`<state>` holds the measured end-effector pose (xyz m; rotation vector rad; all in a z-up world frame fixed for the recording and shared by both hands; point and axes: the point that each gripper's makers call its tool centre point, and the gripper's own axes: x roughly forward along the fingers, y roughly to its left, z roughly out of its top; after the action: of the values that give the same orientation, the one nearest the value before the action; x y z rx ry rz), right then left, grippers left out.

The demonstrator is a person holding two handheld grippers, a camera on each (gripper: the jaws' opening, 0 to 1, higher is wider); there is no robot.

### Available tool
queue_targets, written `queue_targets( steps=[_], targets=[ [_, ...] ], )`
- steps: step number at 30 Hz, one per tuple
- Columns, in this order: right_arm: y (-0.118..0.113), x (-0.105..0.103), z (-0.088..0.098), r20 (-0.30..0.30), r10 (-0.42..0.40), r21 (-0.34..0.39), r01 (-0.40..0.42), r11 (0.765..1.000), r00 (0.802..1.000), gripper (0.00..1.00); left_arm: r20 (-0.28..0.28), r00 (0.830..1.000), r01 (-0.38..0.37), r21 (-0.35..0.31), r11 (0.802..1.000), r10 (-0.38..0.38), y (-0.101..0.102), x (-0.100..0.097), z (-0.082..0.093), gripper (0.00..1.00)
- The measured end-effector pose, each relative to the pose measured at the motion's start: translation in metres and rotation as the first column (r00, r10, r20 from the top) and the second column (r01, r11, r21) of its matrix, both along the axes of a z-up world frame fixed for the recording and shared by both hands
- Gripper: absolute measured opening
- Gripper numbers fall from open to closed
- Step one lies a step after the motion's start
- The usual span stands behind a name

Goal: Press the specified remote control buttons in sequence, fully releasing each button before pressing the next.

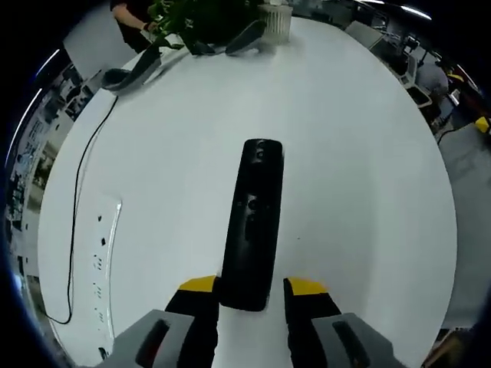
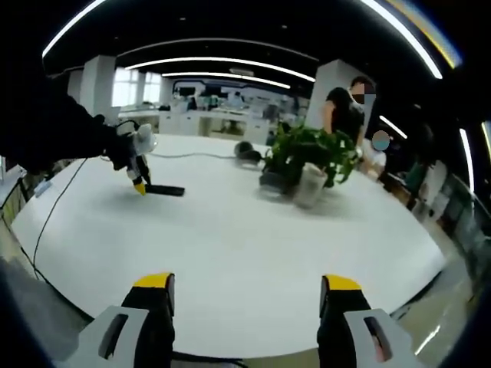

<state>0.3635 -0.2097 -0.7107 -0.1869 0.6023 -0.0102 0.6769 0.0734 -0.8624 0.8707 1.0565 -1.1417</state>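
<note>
A black remote control lies flat on the white round table, its buttons facing up and its far end pointing away from me. My left gripper has its yellow-tipped jaws closed in on the remote's near end, one on each side. In the right gripper view the same remote shows far off at the left, with the left gripper at its end, held by a dark-sleeved arm. My right gripper hovers wide open over the table's near edge, with nothing between its fingers.
A potted plant in a white pot stands mid-table, with dark objects behind it. A white power strip with a black cable lies left of the remote. A person stands beyond the table.
</note>
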Motion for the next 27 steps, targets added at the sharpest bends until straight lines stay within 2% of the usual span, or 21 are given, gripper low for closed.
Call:
queue_targets(
  steps=[6, 7, 12, 19, 22, 27],
  targets=[
    [0.0, 0.0, 0.003, 0.016, -0.003, 0.008, 0.003, 1.0, 1.0, 0.75, -0.015, 1.0, 0.012, 0.008, 1.0, -0.012, -0.001, -0.003, 0.0, 0.29],
    [0.0, 0.0, 0.003, 0.013, -0.003, 0.009, 0.003, 1.0, 1.0, 0.75, -0.013, 1.0, 0.017, 0.014, 1.0, -0.017, -0.001, -0.003, 0.0, 0.25],
    [0.002, 0.0, 0.003, 0.012, 0.01, 0.002, -0.01, 1.0, 1.0, 0.74, -0.014, 1.0, 0.025, 0.049, 0.999, -0.024, -0.001, -0.004, -0.002, 0.24],
    [0.001, 0.001, 0.007, 0.036, 0.003, 0.01, -0.003, 1.0, 0.999, 0.73, 0.034, 0.999, 0.014, 0.073, 0.997, -0.016, -0.001, -0.006, -0.002, 0.23],
    [0.001, 0.001, 0.009, 0.043, 0.002, 0.01, -0.002, 1.0, 0.999, 0.74, 0.063, 0.997, 0.035, 0.084, 0.996, -0.04, -0.002, -0.01, -0.001, 0.23],
    [0.0, 0.001, 0.01, 0.053, -0.001, 0.014, 0.001, 1.0, 0.999, 0.73, 0.071, 0.995, 0.055, 0.102, 0.993, -0.062, -0.004, -0.018, -0.002, 0.23]
  ],
)
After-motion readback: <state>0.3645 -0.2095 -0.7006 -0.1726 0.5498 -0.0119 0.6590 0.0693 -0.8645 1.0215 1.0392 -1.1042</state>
